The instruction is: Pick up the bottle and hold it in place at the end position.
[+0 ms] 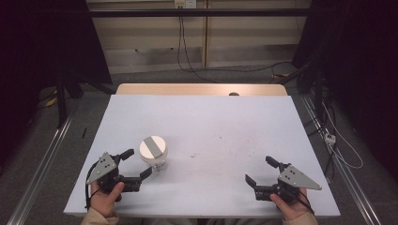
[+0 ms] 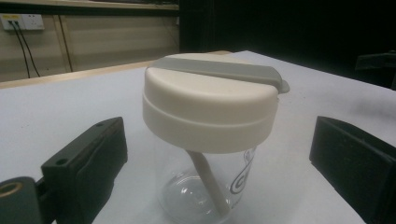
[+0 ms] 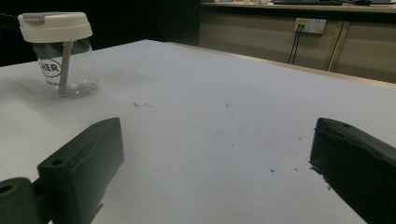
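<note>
**My jaws wait by the cup**

My left gripper has its jaws wide open, one on each side of the clear cup with the cream lid, not touching it. The cup stands upright on the white table. My right gripper is wide open too, holding nothing, well apart from the cup.

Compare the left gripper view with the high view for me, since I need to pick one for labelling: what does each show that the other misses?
Left gripper view alone: the straw inside the clear jar and black print on its glass. High view alone: the right gripper, open over bare table, the person's hands, the floor and cables beyond. Both: the jar's cream lid with its grey strip, between the open left gripper fingers, untouched.
</note>
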`<act>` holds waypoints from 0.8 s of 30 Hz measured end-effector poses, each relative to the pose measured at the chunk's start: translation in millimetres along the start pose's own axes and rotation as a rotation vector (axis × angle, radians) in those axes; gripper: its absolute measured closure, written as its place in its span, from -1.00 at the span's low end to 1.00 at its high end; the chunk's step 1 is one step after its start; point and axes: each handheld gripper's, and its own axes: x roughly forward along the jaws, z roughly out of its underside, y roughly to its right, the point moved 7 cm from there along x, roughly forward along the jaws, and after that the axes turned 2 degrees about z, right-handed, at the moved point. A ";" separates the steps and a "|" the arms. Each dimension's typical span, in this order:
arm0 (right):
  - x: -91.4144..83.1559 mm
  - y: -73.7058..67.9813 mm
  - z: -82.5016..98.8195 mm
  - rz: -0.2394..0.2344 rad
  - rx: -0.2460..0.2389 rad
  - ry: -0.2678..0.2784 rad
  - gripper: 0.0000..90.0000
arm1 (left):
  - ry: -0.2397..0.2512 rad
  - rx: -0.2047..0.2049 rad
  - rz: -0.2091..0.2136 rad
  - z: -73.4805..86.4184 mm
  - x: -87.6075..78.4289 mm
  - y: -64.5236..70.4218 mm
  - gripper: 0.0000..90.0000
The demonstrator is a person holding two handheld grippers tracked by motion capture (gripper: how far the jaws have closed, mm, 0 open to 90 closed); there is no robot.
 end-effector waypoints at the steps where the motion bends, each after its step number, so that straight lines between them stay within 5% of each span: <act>1: -0.5 -0.2 -0.1 0.000 0.001 0.001 -0.95 | -0.002 0.002 0.003 0.2 0.6 0.3 -0.91; 8: -1.1 1.0 0.3 0.003 0.002 0.001 -0.95 | -0.022 0.017 0.010 1.9 2.7 0.5 -0.92; 15: -1.6 0.8 1.0 0.001 -0.001 -0.005 -0.94 | -0.149 0.052 0.022 12.6 15.7 8.0 -0.89; 24: -2.0 0.4 1.6 -0.001 0.003 -0.007 -0.94 | -0.180 0.004 -0.029 15.2 33.1 -4.3 -0.89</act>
